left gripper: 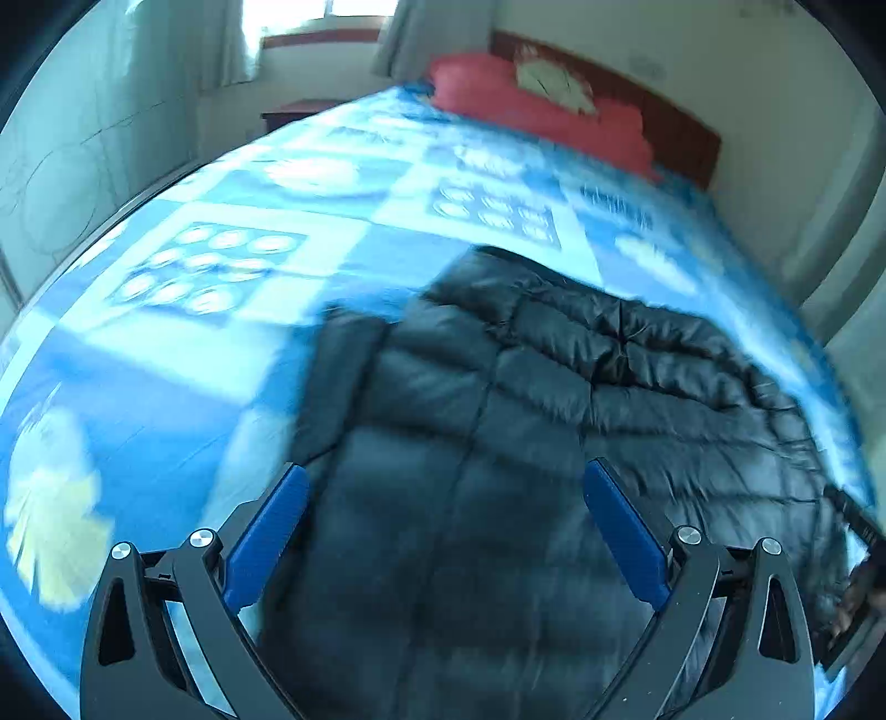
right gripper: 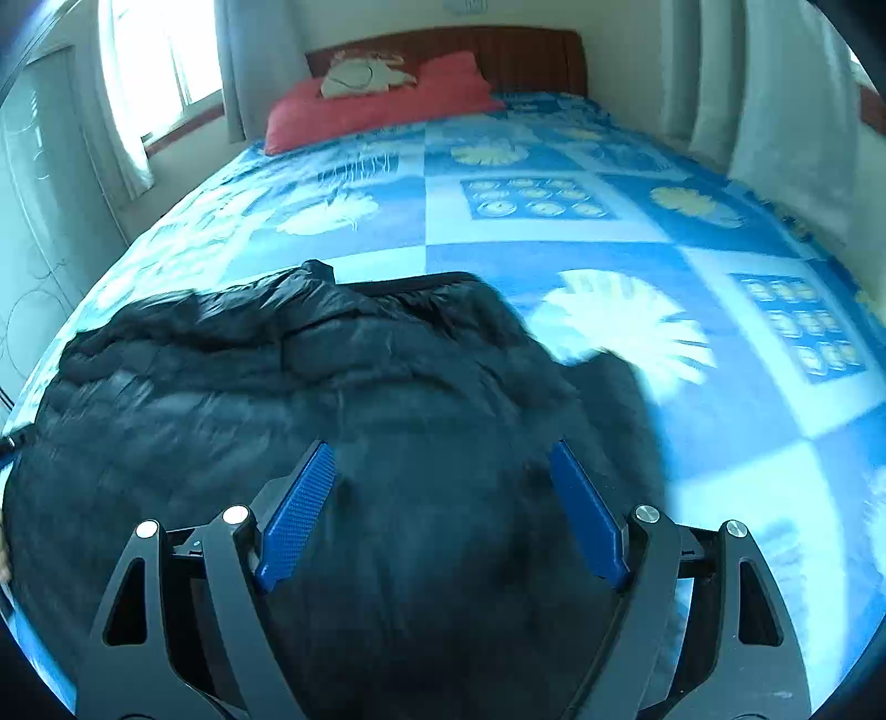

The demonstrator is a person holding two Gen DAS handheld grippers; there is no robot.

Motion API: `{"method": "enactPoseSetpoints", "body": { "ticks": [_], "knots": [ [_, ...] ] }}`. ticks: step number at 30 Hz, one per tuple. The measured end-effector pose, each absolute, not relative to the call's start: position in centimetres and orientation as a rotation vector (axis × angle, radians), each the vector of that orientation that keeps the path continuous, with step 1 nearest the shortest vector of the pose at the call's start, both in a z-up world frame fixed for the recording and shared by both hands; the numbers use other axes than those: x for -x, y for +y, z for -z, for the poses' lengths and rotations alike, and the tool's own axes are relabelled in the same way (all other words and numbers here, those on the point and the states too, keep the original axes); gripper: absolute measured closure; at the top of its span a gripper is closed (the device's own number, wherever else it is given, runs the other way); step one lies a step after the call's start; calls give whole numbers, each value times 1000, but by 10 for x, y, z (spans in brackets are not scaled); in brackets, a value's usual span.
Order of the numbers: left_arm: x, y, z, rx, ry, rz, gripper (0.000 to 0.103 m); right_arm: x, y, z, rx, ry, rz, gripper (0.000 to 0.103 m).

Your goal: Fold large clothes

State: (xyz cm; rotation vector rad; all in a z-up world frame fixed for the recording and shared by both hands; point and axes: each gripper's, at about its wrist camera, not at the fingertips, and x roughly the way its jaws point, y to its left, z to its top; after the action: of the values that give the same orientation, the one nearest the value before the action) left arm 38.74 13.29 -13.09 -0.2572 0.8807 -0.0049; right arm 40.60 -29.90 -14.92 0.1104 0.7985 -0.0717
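Bedroom scene, seen along two hand-held grippers angled down over a bed. Black quilted down jacket (left gripper: 498, 421) spread flat on a blue patchwork bedspread (left gripper: 166, 343), toward the near end of the bed; in the right wrist view the same jacket (right gripper: 277, 399) filling the lower left, its far edge rumpled, a flap of fabric reaching out to the right over a white fan-shaped print. Bedspread (right gripper: 554, 221) patterned in light and dark blue squares with white flower and disc motifs.

Left gripper (left gripper: 446, 487): blue-padded fingers (left gripper: 266, 537) spread wide, nothing clamped between them, jacket fabric visible in the gap beneath; contact between pads and fabric not resolvable through motion blur. Right gripper (right gripper: 443, 471): blue pads (right gripper: 296, 515) likewise held wide apart, no fabric pinched, dark jacket surface showing between and below them. At the far right edge of the left wrist view, part of a dark device (left gripper: 855, 554), too blurred to identify.

At the head of the bed: red pillow (right gripper: 387, 105) with a pale crumpled item (right gripper: 360, 75) resting on top, backed by a reddish-brown wooden headboard (right gripper: 526, 52). Same pillow (left gripper: 531, 105) and headboard (left gripper: 681, 133) at upper right in the left wrist view. Bright window (right gripper: 160, 61) with pale curtains (right gripper: 238, 66) on the left wall; further pale curtains (right gripper: 775, 99) along the right side of the bed.
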Motion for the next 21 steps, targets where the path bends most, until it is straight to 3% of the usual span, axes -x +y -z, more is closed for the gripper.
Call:
{"method": "enactPoseSetpoints", "body": {
  "ticks": [7, 12, 13, 14, 15, 16, 18, 21],
  "knots": [
    [-287, 178, 150, 442, 906, -70, 5, -318, -339, 173, -220, 855, 152, 22],
    [-270, 181, 175, 654, 931, 65, 6, -302, -346, 199, -434, 893, 84, 22],
    [-270, 181, 175, 661, 915, 53, 6, -301, -342, 199, -426, 886, 91, 23],
    [-272, 180, 175, 668, 897, 42, 6, -300, -338, 199, -413, 880, 92, 32],
    [-273, 180, 175, 672, 886, 25, 24, -300, -334, 198, -406, 876, 95, 42],
    [-275, 180, 175, 672, 880, -3, 36, -298, -332, 197, -421, 869, 92, 46],
    [-279, 178, 175, 711, 879, 36, 61, -296, -331, 195, -462, 857, 76, 65],
    [-274, 173, 169, 713, 856, 48, 72, -287, -331, 190, -505, 829, 52, 75]
  ]
}}
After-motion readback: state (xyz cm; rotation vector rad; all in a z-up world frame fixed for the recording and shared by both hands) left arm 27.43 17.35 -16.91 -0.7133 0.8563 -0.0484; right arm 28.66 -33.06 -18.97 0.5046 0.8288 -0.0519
